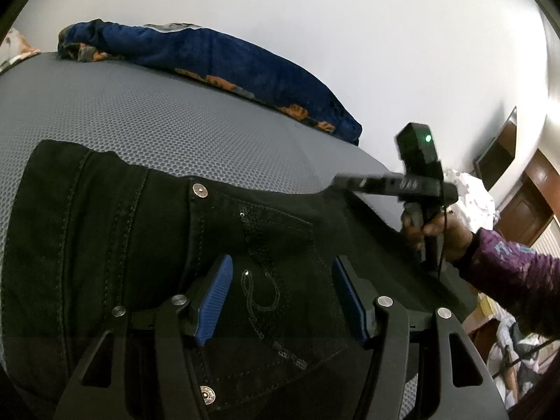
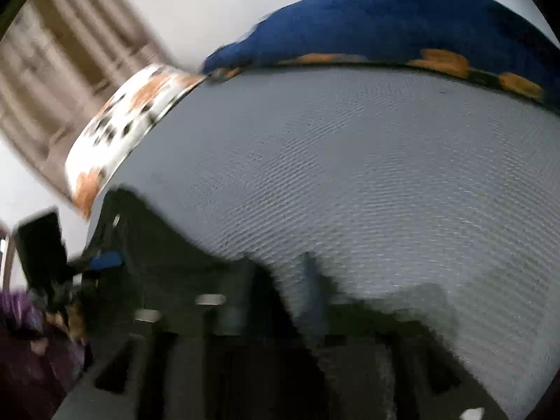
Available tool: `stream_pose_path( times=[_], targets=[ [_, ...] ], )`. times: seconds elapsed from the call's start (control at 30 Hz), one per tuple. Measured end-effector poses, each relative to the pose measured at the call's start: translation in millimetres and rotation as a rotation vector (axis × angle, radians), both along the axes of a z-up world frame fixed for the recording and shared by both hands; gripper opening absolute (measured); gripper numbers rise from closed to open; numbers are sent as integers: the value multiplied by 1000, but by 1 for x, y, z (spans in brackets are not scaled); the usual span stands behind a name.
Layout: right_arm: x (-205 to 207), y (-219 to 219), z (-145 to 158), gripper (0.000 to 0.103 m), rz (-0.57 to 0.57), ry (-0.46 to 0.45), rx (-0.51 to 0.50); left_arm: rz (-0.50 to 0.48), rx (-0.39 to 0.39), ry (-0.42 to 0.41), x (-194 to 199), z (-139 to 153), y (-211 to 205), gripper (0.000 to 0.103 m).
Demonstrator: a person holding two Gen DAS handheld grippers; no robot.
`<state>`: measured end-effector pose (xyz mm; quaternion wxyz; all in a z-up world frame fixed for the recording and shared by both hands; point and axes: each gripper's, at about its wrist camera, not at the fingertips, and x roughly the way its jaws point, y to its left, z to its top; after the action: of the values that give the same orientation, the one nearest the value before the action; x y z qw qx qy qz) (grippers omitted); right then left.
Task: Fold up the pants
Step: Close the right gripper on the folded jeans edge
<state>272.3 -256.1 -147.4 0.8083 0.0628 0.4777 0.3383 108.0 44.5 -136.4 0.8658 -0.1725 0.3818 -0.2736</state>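
A: Left gripper [image 1: 281,292] status? Pants location?
B: Fingers stand wide over the black pants [image 1: 147,231], gripping nothing. Pants lie flat on the grey bed [image 1: 168,112].
A: Right gripper [image 1: 337,180]?
B: Blurred; cannot tell.

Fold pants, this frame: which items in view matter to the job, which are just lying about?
Job:
- black denim pants, flat on grey mesh mattress
- left gripper, jaws apart over the back pocket
- right gripper, tips at the pants' edge

Lying about:
- blue velvet blanket with orange pattern
- white clothes heap
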Motion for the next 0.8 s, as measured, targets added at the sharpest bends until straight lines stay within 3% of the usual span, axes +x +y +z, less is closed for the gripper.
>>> stream_pose_path(
  times=[0.03, 0.13, 0.17, 0.23, 0.27, 0.33, 0.43, 0.5, 0.63, 0.7, 0.8],
  targets=[
    [0, -12, 5, 50, -77, -11, 12, 0, 2, 0, 0, 0, 0, 60],
    [-22, -80, 26, 50, -362, -9, 196, -1, 22, -2, -1, 1, -2, 61],
    [-48, -110, 34, 50, -466, -9, 286, -3, 29, -2, -1, 2, -3, 61],
    [-95, -147, 43, 53, -549, -20, 396, -4, 37, 1, -1, 2, -5, 61],
    [-127, -166, 46, 63, -590, -32, 410, -6, 45, 5, 0, 4, -6, 62],
    [-190, -198, 49, 71, -705, -68, 317, -8, 55, 22, 1, 9, -8, 63],
    [-290, -257, 42, 71, -928, -95, 133, 13, 39, 46, 0, 19, -9, 63],
    [-363, -309, 26, 71, -1126, -39, 59, 27, 35, 13, -5, 33, -13, 63],
    [-462, -375, -1, 71, -1383, 24, 233, -8, 81, -46, -13, 55, -40, 71],
    [-485, -386, -7, 71, -1416, 1, 316, -54, 109, -59, -14, 60, -64, 71],
    [-479, -382, -11, 71, -1369, -36, 387, -105, 108, -47, -12, 60, -94, 71]
  ],
)
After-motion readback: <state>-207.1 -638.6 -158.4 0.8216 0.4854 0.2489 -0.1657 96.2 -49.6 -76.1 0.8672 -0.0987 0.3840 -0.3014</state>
